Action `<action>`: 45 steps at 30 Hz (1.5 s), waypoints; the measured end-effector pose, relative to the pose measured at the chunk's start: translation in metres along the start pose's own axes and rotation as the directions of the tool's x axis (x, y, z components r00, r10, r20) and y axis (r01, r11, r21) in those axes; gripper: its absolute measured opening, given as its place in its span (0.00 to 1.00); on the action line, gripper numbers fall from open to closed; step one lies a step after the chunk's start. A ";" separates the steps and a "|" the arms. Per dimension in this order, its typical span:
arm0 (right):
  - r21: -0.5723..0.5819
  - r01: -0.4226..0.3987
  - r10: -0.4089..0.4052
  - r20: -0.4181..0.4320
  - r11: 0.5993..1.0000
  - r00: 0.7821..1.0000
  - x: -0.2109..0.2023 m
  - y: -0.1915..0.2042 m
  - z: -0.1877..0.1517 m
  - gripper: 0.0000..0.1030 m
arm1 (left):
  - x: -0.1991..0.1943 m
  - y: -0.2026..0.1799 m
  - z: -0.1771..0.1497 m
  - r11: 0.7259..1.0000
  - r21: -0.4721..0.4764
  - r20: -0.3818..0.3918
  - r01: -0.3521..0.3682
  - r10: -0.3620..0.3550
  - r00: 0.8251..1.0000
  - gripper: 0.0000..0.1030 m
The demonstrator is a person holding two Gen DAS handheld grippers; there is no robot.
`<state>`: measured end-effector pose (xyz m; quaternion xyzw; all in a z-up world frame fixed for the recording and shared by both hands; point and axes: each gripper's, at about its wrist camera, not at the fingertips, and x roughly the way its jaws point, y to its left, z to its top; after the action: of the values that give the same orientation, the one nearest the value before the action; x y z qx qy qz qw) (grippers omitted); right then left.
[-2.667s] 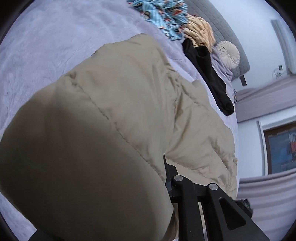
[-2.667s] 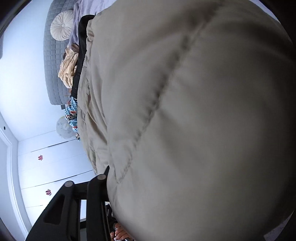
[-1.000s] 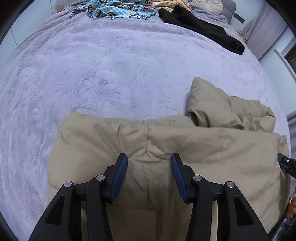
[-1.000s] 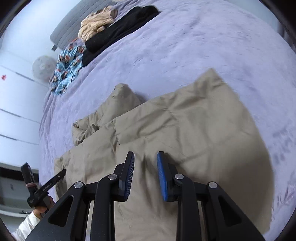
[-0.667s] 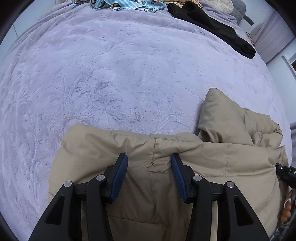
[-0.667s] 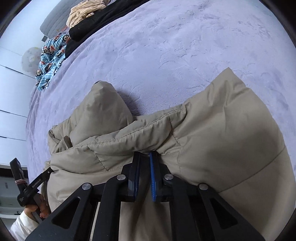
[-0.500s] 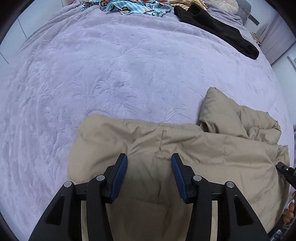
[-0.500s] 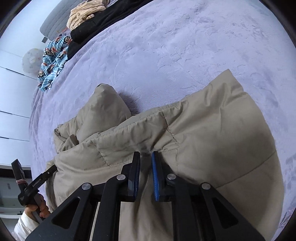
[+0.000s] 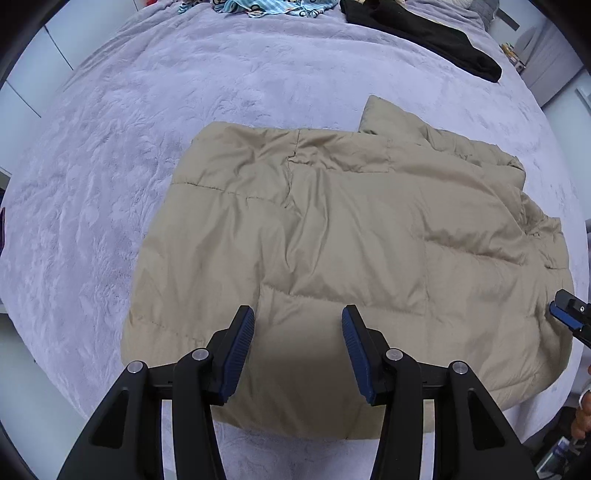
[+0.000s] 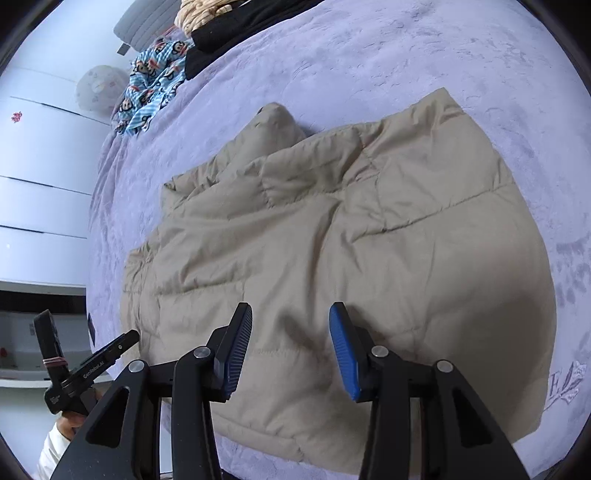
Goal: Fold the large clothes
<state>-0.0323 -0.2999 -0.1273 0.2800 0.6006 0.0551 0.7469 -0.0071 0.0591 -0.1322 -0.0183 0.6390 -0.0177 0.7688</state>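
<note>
Both the left gripper [image 9: 297,345] and the right gripper [image 10: 290,347] hover with jaws wide apart, holding nothing. Beneath them the tan jacket [image 9: 343,251] lies folded on the purple bed [image 9: 147,110], other clothes [image 9: 424,33] beyond. One fold looks finished; next probably means gripping an edge to fold again.

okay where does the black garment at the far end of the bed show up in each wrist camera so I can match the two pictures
Left wrist: the black garment lies along the top edge, right of centre, running down toward the right.
Right wrist: it sits at the top, left of centre, next to the blue patterned cloth.
Shared landmark: the tan puffer jacket spread on the purple bedspread, with its one puffed corner pointing toward the black garment.
</note>
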 end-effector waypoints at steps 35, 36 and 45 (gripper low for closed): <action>0.131 0.075 -0.077 0.014 0.989 0.997 0.026 0.122 -0.127 0.82 | -0.015 0.090 -0.008 0.981 0.166 0.033 0.105 -0.111 0.993 1.00; 0.123 0.076 -0.078 0.013 0.989 0.997 0.026 0.123 -0.127 0.82 | -0.014 0.092 -0.008 0.983 0.157 0.038 0.096 -0.103 0.994 1.00; 0.123 0.036 -0.034 -0.026 0.992 0.999 0.038 0.119 -0.135 0.88 | 0.003 0.112 -0.011 0.991 0.071 0.004 0.116 -0.116 0.993 1.00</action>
<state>-0.1169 -0.1363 -0.1193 0.3144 0.6164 0.0080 0.7219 -0.0168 0.1706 -0.1429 -0.0285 0.6326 -0.0847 0.7693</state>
